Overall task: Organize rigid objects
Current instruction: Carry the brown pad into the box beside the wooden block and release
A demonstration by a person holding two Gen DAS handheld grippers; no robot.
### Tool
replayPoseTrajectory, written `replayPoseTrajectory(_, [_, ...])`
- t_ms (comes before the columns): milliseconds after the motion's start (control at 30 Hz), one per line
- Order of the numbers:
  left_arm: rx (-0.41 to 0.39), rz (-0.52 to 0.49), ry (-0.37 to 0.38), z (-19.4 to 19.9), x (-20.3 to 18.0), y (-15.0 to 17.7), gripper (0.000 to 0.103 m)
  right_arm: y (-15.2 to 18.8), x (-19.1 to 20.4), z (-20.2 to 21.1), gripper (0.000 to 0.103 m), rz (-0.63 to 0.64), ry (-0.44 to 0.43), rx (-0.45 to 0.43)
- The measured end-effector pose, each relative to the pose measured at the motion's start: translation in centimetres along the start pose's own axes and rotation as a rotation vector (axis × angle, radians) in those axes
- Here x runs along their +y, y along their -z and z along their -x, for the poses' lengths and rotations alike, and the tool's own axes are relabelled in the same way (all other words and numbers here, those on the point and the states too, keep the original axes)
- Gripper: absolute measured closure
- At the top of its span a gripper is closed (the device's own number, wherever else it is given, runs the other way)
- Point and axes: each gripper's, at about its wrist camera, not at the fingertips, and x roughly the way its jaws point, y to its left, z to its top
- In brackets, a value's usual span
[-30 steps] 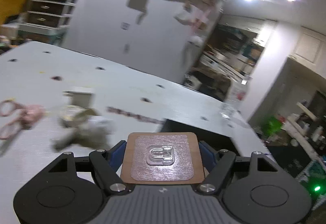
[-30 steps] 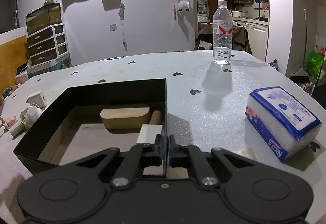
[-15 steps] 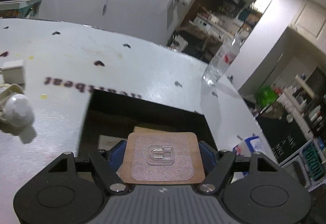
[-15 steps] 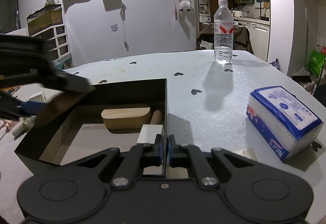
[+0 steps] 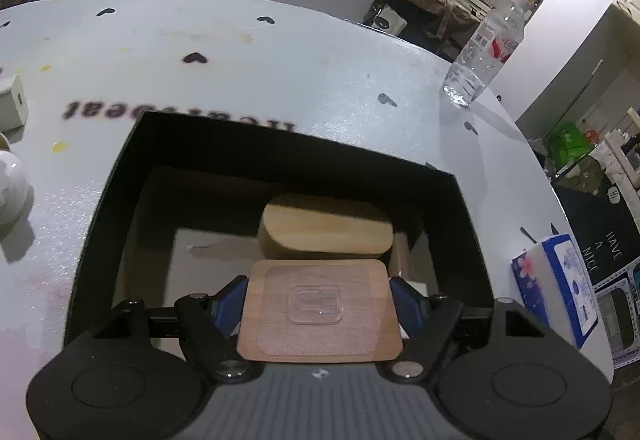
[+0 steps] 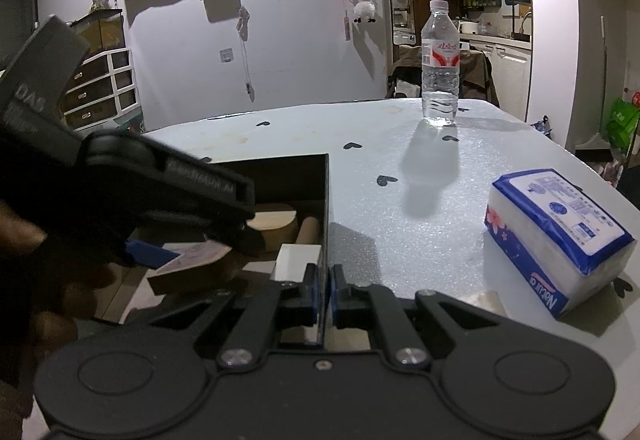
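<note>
The left claw [image 5: 320, 314] is clamped on a square wooden plaque [image 5: 318, 310] over the open black box [image 5: 460, 240], likely to set it inside. The right claw [image 6: 324, 290], shut, pinches the box's right wall, probably steadying it. At the plaque's twelve o'clock lies a wooden block [image 5: 326, 228], its near edge hidden.

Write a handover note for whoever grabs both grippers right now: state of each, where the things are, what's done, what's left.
Left gripper: shut on the wooden plaque with a clear hook stuck on it, held over the open black box.
Right gripper: shut on the box's right wall, steadying it.
In the box: a rounded wooden block, a wooden roller beside it, and a small white piece near the right wall.
On the table, outside the box: white cube and a white round item to the left, water bottle, tissue pack.
Left: lower the plaque in, release, then fetch the remaining rigid items.
</note>
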Motion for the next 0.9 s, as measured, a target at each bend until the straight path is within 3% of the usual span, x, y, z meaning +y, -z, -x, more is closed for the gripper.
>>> replayPoseTrajectory(367, [0.023, 0.036, 0.049, -0.30, -0.39, -0.07, 0.023, 0.01, 0.02, -0.03, 0.097, 0.001, 0.000, 0.001])
replayPoseTrajectory(600, [-0.006, -0.062, 0.010, 0.04, -0.66, 0.05, 0.025, 0.01, -0.01, -0.03, 0.097, -0.001, 0.000, 0.001])
replayPoseTrajectory(900, [0.026, -0.033, 0.014, -0.32, -0.19, -0.08, 0.025, 0.03, -0.07, -0.01, 0.097, 0.001, 0.002, 0.001])
